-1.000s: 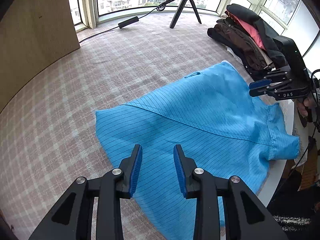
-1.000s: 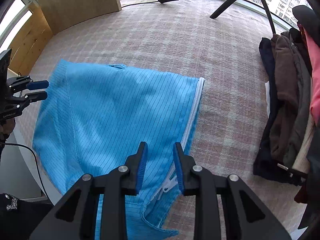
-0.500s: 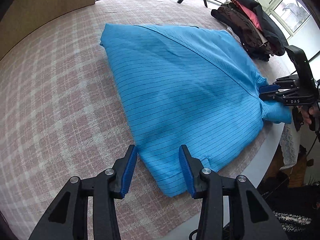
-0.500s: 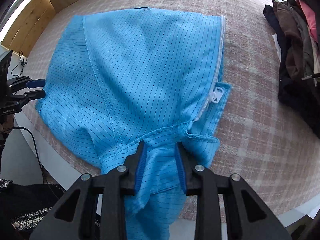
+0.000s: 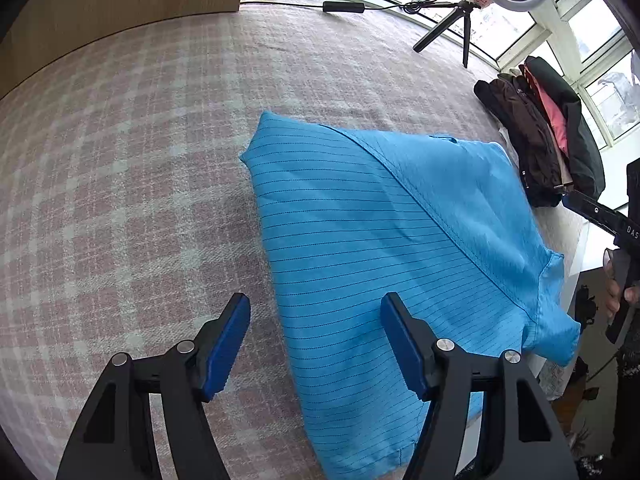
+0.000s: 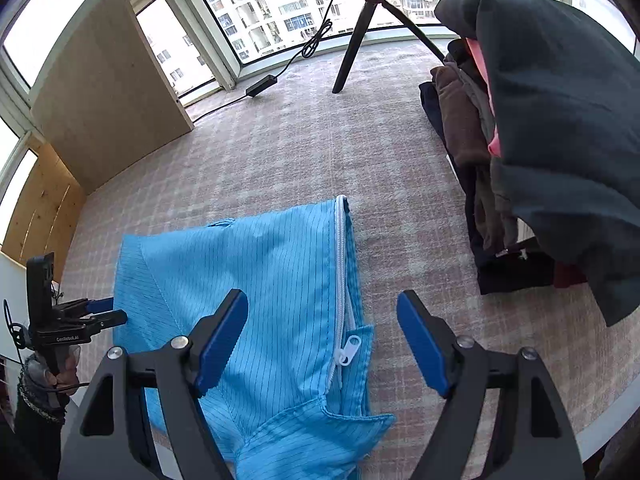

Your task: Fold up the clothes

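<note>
A blue garment (image 5: 380, 240) with thin dark stripes lies folded on the plaid table cover (image 5: 140, 180). Its white zipper (image 6: 340, 280) runs down the right side, and the collar end hangs over the near table edge. My left gripper (image 5: 316, 340) hovers above the garment's left edge. Its jaws are opening, and the pads touch nothing. My right gripper (image 6: 322, 340) hangs over the zipper pull (image 6: 350, 348). Its jaws are also opening, wide apart and clear of the fabric. The left gripper (image 6: 106, 310) also shows in the right wrist view, at the garment's far side.
A pile of dark, brown and pink clothes (image 6: 540, 140) sits at the right of the table. A tripod (image 6: 360, 40) with a ring light and a cable with a switch box (image 6: 262, 84) stand at the back by the windows. A wooden board (image 6: 108, 100) leans at the back left.
Both grippers have opened wider. The right one was shut on the collar fabric half a second ago and has let it go and lifted. The left moved from the near hem to the left edge.
</note>
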